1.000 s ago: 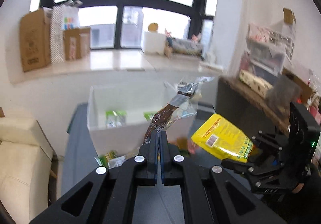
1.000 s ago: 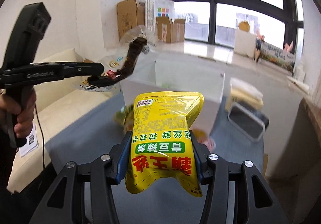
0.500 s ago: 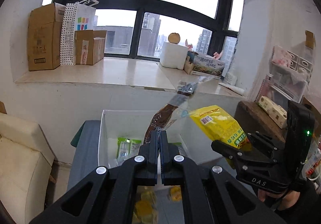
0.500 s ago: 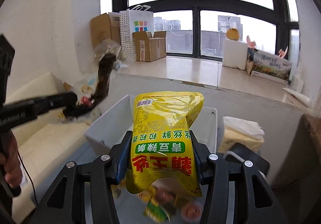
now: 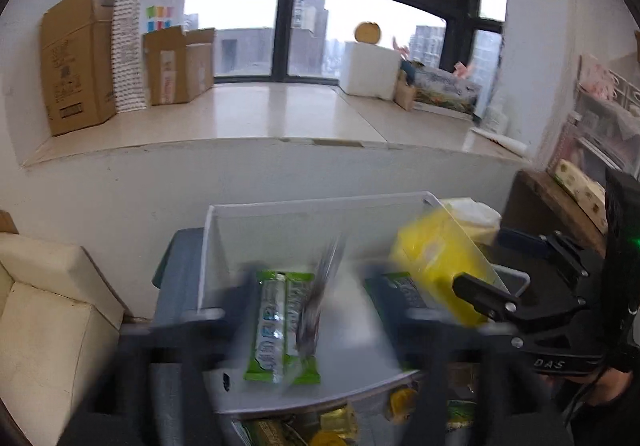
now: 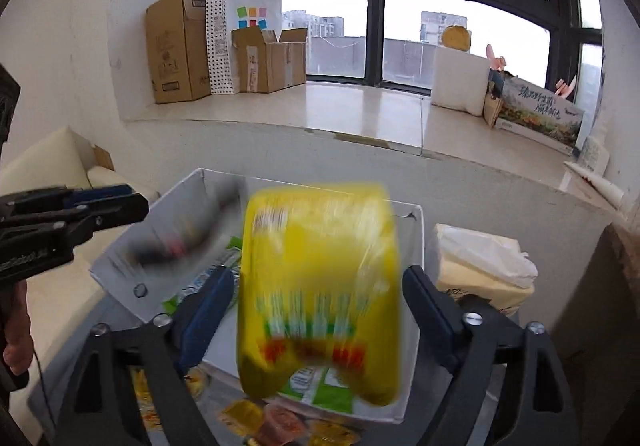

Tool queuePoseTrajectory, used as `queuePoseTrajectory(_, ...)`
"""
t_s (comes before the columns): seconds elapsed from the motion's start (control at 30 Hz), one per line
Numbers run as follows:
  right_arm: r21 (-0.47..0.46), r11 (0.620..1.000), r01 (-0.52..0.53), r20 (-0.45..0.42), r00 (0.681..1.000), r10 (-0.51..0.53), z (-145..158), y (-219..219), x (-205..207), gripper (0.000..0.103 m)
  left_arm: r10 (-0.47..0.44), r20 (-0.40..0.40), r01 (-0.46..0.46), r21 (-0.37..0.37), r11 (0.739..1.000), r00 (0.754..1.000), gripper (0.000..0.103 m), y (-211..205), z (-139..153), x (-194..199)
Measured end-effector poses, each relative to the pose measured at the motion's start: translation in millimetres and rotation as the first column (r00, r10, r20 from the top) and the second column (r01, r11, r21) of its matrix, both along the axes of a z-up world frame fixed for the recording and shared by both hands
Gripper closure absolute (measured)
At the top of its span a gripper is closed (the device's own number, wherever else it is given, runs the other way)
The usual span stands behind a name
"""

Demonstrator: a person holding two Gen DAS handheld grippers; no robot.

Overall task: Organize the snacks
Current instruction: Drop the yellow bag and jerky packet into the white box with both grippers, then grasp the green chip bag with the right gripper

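A white bin [image 5: 320,203] stands on a grey table below the window, with green packets [image 5: 280,330] lying inside. My left gripper [image 5: 316,322] is blurred, its jaws opening wide. A dark snack in clear wrap [image 5: 320,302] streaks down between them, free of the pads, over the bin. My right gripper [image 6: 316,302] is also opening. The yellow snack bag [image 6: 320,286] is blurred between its blue pads [image 6: 208,306] with small gaps on both sides, above the bin's near end [image 6: 416,246]. The left gripper [image 6: 120,206] and the falling dark snack [image 6: 180,242] show at left.
Small yellow and orange wrapped snacks [image 6: 280,422] lie on the grey table in front of the bin. A cream sofa [image 5: 48,310] is to the left, a white-wrapped pack [image 6: 480,266] right of the bin. Cardboard boxes [image 6: 180,46] line the windowsill.
Both grippers moved forward over the white bin and opened. The dark snack has left the left jaws and the yellow bag has come loose from the right pads; both are dropping.
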State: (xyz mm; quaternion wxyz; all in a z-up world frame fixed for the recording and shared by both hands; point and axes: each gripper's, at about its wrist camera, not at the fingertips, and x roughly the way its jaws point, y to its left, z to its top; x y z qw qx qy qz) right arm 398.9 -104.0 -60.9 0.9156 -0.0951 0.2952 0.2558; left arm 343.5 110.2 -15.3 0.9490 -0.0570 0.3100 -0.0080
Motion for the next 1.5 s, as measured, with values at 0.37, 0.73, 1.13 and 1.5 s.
queuePoseTrajectory(0.37,-0.008,1.000,-0.006,-0.012,1.000,0.006,-5.5,-9.0,-17.6,0.009,0.008,0.040,-0.008,-0.001,1.000,0.999,0.000,7.0,7.7,-24.4)
queuePoseTrajectory(0.73,0.032,0.999,-0.019,0.025,1.000,0.018,5.0,-30.9,-68.5,0.009,-0.013,0.051,0.011,0.030,0.999,0.999,0.000,-6.4,10.5,-59.9)
queuePoseTrajectory(1.13,0.085,0.994,-0.066,0.022,0.998,0.064,-3.9,-60.9,-129.5,0.009,-0.033,0.051,0.030,0.058,0.998,0.998,0.000,-18.6,14.8,-113.4)
queuePoseTrajectory(1.5,0.057,0.995,-0.081,-0.067,0.994,0.085,-64.7,-81.2,-172.8,0.009,-0.029,-0.011,0.028,-0.026,0.999,1.000,0.000,-32.6,-31.8,-187.7)
